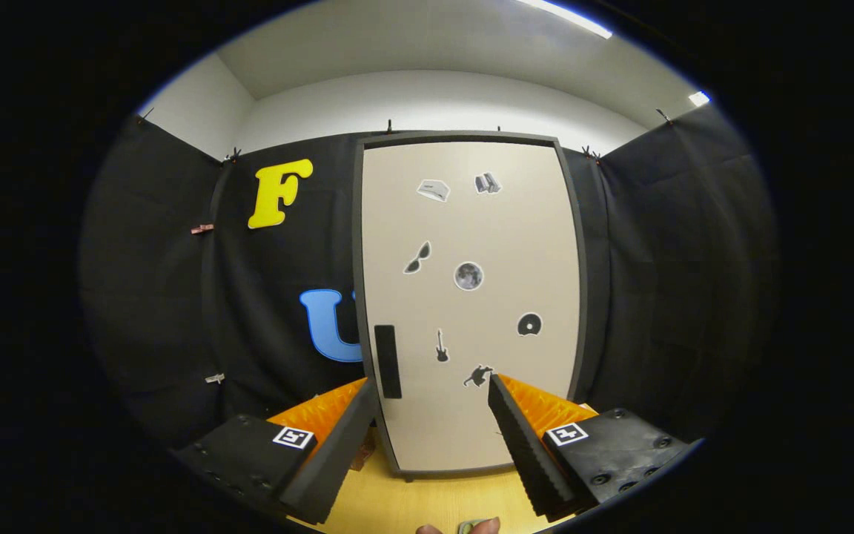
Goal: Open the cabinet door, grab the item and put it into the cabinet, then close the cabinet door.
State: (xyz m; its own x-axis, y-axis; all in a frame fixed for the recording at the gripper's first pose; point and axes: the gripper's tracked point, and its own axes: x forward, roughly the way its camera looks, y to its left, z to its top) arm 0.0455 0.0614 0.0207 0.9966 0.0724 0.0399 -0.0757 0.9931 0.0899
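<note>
Hand-held gripper: I see my hand-held gripper (433,400) at the lower centre of the frame, fingers spread wide with nothing between them, aimed at the cabinet.

Cabinet door: the cabinet door (471,304) fills the middle of the frame, shut, standing upright on the tabletop (427,504) just beyond my fingertips.

Door look: a pale beige flat panel in a dark grey frame, dotted with small grey and black stickers. I make out sunglasses, a guitar, a disc and a round moon-like one among them.

Handle: the handle (388,361) is a dark vertical bar near the door's left edge, low down, just above my left fingertip.

Handling: I judge the door to be a stiff, light panel that should swing on hinges along its right side. The smooth face offers no purchase, so I would take hold at the handle, closing across the bar or hooking behind it.

Item: a small object (470,526) sits at the very bottom of the frame beside fingertips of a hand (457,528). It is too cut off to tell what it is.

Stage: I judge the door-opening step has not yet begun.
</note>
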